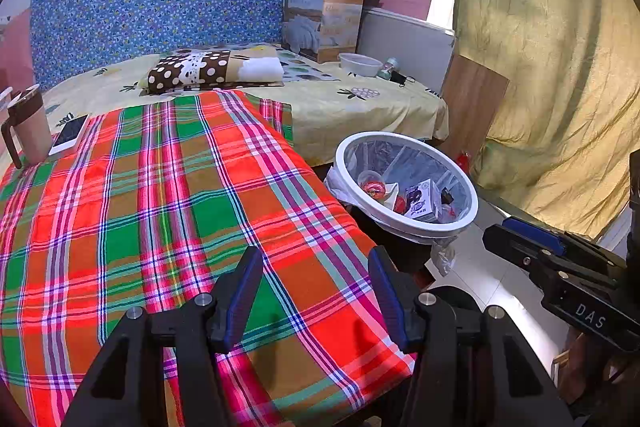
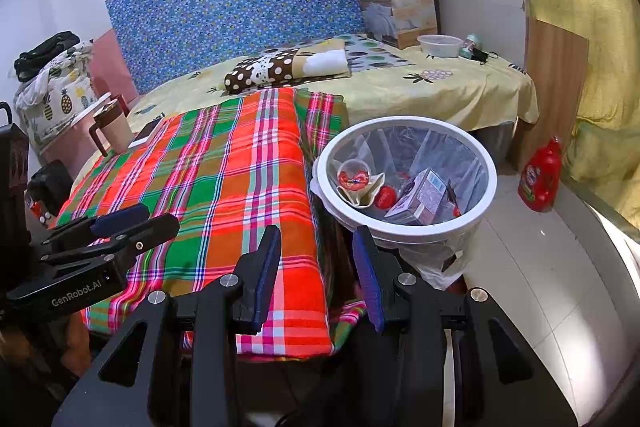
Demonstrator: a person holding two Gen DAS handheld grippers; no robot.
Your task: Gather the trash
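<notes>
A white trash bin (image 1: 468, 217) (image 2: 400, 123) lined with a clear bag stands on the floor right of the plaid-covered table (image 1: 180, 195) (image 2: 224, 179). Inside lie a small carton (image 1: 422, 203) (image 2: 420, 197), a round red-and-clear wrapper (image 1: 372, 187) (image 2: 353, 175) and other scraps. My left gripper (image 1: 316, 259) is open and empty above the table's near right part. My right gripper (image 2: 318, 239) is open and empty at the table's right edge, just before the bin. Each gripper shows in the other's view: the right (image 1: 520, 239), the left (image 2: 132, 223).
A mug (image 1: 30, 127) (image 2: 114, 129) and a phone (image 1: 69, 139) (image 2: 146, 138) sit at the table's far left. Behind is a bed with a pillow (image 1: 212, 69), a bowl (image 1: 360, 63) and a box (image 1: 320, 15). A red detergent bottle (image 2: 540, 177) stands on the floor by the curtain.
</notes>
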